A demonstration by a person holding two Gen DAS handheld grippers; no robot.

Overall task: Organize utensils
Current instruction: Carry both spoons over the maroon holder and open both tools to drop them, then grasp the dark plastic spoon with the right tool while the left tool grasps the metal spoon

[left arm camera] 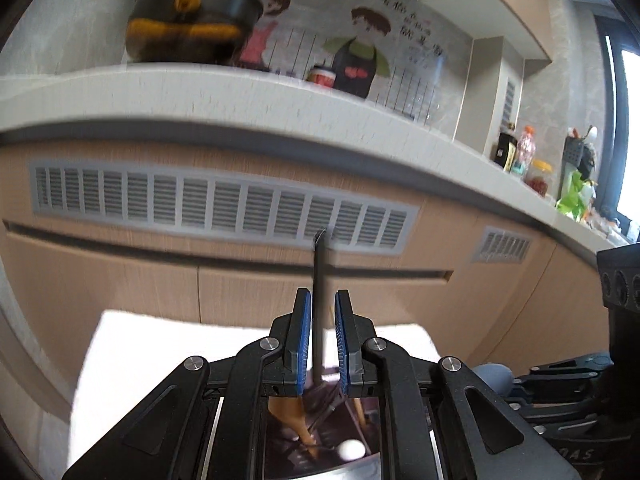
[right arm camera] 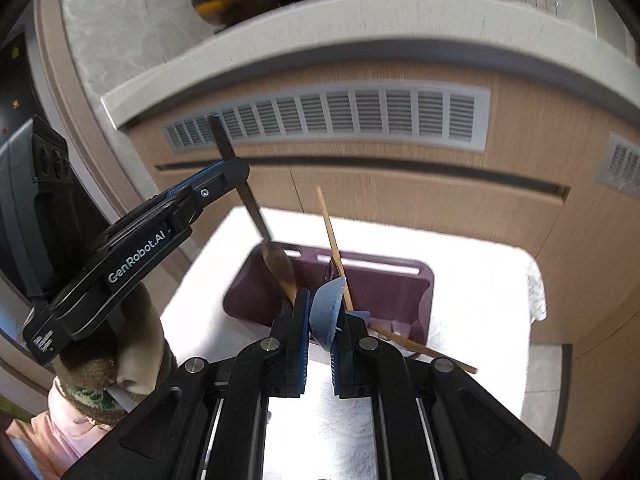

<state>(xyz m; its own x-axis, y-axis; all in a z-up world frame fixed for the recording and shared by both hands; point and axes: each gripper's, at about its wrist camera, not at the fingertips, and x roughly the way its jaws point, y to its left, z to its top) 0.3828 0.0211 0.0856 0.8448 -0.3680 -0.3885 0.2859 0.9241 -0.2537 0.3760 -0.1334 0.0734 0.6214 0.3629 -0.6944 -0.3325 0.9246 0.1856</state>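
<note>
My left gripper [left arm camera: 323,296] is shut on the thin dark handle of a spoon [left arm camera: 319,280] that stands up between the blue pads. From the right wrist, that left gripper [right arm camera: 236,170] holds the spoon [right arm camera: 256,208] tilted, its brown bowl dipping into the maroon bin [right arm camera: 392,280]. My right gripper [right arm camera: 325,300] is shut on a pale blue rounded utensil [right arm camera: 326,314] just over the bin's near wall. A wooden stick [right arm camera: 332,240] leans up beside the right pad and another wooden stick [right arm camera: 424,350] juts out to the right; whether the pads grip them I cannot tell.
The bin stands on a white cloth [right arm camera: 472,288] in front of a wooden cabinet with a grey vent grille [right arm camera: 340,116]. Above runs a pale counter edge [left arm camera: 200,92] bearing a dark pan with yellow handles [left arm camera: 188,28] and bottles [left arm camera: 524,152]. A gloved hand [right arm camera: 120,344] holds the left gripper.
</note>
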